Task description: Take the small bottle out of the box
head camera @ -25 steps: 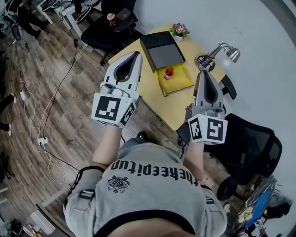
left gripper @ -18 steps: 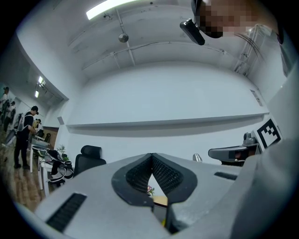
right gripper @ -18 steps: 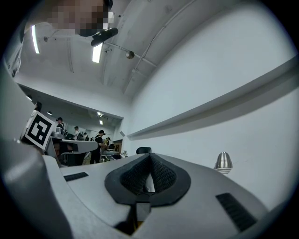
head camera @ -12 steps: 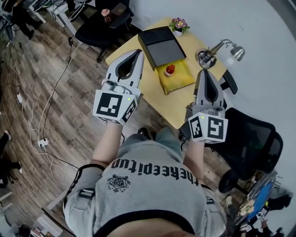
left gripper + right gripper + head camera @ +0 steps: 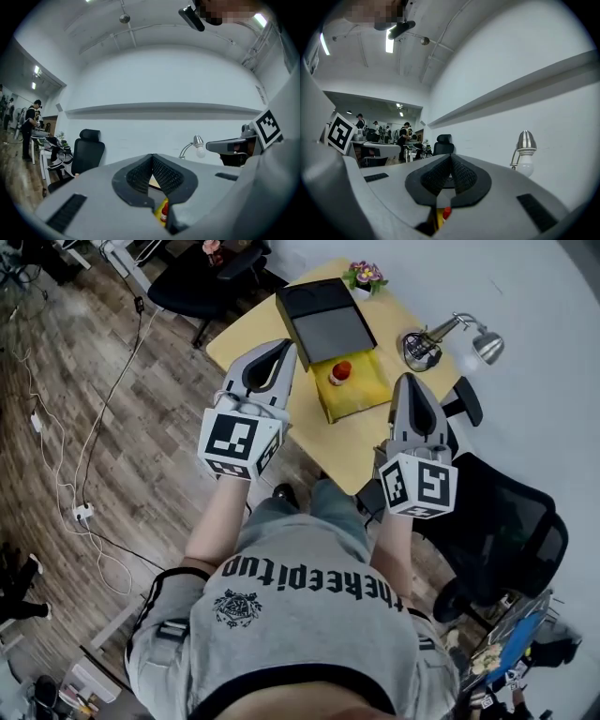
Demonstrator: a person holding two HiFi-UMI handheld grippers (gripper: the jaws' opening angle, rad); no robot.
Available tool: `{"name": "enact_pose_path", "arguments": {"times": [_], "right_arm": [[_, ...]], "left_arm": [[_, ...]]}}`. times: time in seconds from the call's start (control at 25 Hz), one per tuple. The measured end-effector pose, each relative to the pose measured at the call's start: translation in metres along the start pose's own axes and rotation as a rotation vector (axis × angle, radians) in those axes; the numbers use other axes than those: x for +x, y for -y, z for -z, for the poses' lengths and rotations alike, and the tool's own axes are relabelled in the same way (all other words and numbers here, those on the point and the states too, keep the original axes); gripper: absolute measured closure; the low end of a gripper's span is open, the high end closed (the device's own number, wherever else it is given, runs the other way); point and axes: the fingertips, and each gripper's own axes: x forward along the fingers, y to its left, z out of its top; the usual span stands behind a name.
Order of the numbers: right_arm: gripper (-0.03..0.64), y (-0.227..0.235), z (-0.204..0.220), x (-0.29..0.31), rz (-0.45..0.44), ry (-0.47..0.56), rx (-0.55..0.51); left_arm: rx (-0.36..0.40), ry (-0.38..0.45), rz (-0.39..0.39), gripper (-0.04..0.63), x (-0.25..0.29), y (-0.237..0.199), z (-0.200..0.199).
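Right, small bottle (image 5: 341,372) stands inside the yellow box (image 5: 367,397); left gripper (image 5: 286,347) hovers left of the box, right gripper (image 5: 411,379) right of it, both pressed together, empty.

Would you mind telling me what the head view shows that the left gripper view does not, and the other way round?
Only the head view shows the potted flowers at the table's far edge and the person's grey shirt. Only the left gripper view shows a standing person at far left and the ceiling. Both show the small bottle with its red cap, the desk lamp, the left gripper and the right gripper.
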Motion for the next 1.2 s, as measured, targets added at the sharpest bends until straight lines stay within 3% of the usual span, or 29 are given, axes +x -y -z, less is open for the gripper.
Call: {"name": "enact_pose_path", "arguments": {"times": [0.2, 0.52, 0.96, 1.2], "right_arm": [[0.615, 0.01, 0.014, 0.015, -0.048, -0.052, 0.012], [0.615, 0.025, 0.037, 0.032, -0.12, -0.109, 0.032], [0.615, 0.05, 0.065, 0.045, -0.189, -0.171, 0.061], [0.615, 0.062, 0.084, 0.047, -0.217, -0.205, 0.087]], "left_arm": [[-0.005, -0.11, 0.009, 0.592, 0.021, 0.01, 0.036], [-0.01, -0.324, 0.089, 0.588, 0.051, 0.04, 0.107], [0.028, -0.548, 0.169, 0.443, 0.091, 0.069, 0.181], [0.055, -0.638, 0.193, 0.403, 0.111, 0.081, 0.223]]}}
